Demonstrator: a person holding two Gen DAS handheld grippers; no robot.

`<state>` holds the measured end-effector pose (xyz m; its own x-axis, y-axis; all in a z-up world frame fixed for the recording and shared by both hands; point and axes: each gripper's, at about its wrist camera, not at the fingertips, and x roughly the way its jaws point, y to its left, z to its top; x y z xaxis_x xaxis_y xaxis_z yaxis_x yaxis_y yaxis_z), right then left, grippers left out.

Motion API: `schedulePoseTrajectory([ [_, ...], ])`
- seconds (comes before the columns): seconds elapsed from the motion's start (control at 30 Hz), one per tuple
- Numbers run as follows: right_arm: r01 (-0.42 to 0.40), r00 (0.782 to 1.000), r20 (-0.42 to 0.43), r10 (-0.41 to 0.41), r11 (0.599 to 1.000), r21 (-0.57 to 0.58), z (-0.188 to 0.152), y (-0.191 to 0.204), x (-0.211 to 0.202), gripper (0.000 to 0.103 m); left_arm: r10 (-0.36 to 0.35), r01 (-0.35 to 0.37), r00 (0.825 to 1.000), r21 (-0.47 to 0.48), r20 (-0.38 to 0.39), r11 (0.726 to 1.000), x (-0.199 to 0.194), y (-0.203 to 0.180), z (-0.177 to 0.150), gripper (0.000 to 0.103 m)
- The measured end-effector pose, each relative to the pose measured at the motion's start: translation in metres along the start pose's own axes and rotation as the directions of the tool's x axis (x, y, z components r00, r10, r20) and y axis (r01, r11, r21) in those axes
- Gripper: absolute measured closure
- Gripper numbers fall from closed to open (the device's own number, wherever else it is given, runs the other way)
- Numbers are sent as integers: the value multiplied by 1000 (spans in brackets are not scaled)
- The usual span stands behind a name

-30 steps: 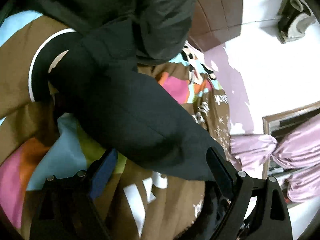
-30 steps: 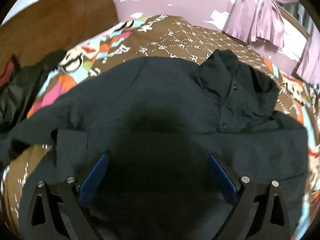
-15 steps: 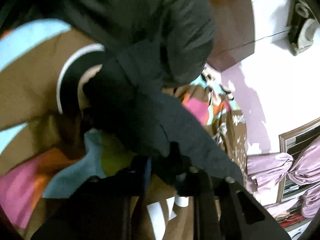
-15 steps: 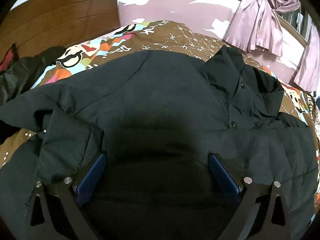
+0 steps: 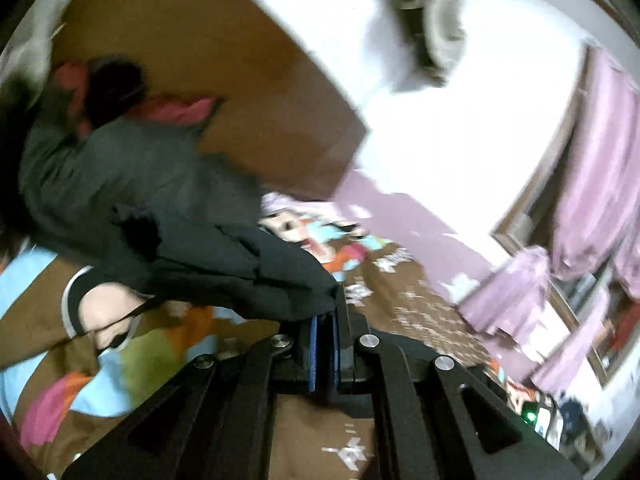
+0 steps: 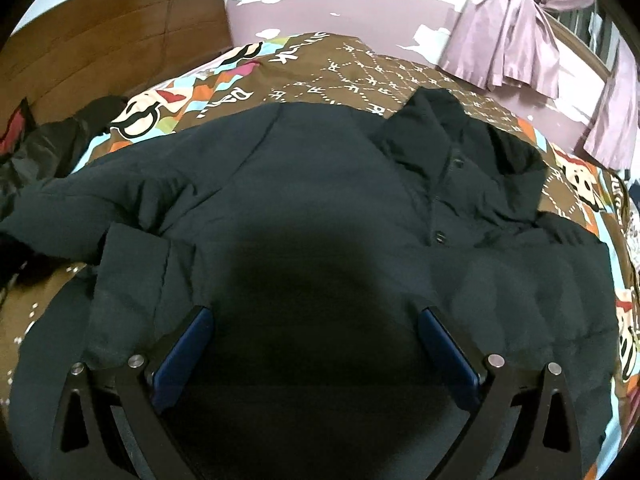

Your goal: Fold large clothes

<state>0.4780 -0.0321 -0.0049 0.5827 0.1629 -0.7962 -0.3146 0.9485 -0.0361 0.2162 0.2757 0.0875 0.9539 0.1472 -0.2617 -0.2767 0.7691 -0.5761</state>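
Observation:
A large dark padded jacket [image 6: 304, 200] lies spread front-up on a patterned bed, collar [image 6: 448, 136] toward the far right. Its sleeve [image 6: 92, 200] runs off to the left. My right gripper [image 6: 316, 332] hovers open just above the jacket's body, blue pads wide apart. In the left wrist view my left gripper [image 5: 325, 324] is shut on the end of the dark sleeve [image 5: 240, 272], which is lifted off the bedspread and stretches back to the left.
The bedspread [image 6: 352, 68] is brown with bright cartoon prints. A wooden headboard [image 6: 112, 36] stands at the back left, with dark and red clothes [image 5: 120, 92] heaped by it. Purple curtains [image 6: 508, 28] hang by the window at the right.
My left gripper closed on the sleeve end and lifted it, its view swinging up toward the wall. The right gripper stayed open over the jacket, drawing back slightly.

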Motion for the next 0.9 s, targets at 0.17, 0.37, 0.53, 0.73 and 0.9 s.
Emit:
schedulePoseTrajectory([
  [0.17, -1, 1000, 12, 0, 1000, 29, -11, -37, -37, 0, -136, 136, 991, 164, -15, 977, -17, -54, -7, 100],
  [0.37, 23, 999, 28, -27, 993, 114, -38, -114, -72, 0, -223, 237, 971, 387, -81, 891, -26, -132, -28, 100],
  [0.53, 34, 999, 29, -44, 961, 276, -63, -183, -78, 0, -313, 359, 933, 432, -176, 827, -20, -202, -50, 100],
  [0.73, 22, 998, 42, -41, 928, 373, -87, -235, -94, 0, -376, 481, 875, 470, -304, 740, -1, -291, -109, 100],
  [0.9, 12, 997, 64, -36, 937, 350, -106, -254, -112, 0, -379, 565, 812, 437, -443, 699, 28, -339, -172, 100],
])
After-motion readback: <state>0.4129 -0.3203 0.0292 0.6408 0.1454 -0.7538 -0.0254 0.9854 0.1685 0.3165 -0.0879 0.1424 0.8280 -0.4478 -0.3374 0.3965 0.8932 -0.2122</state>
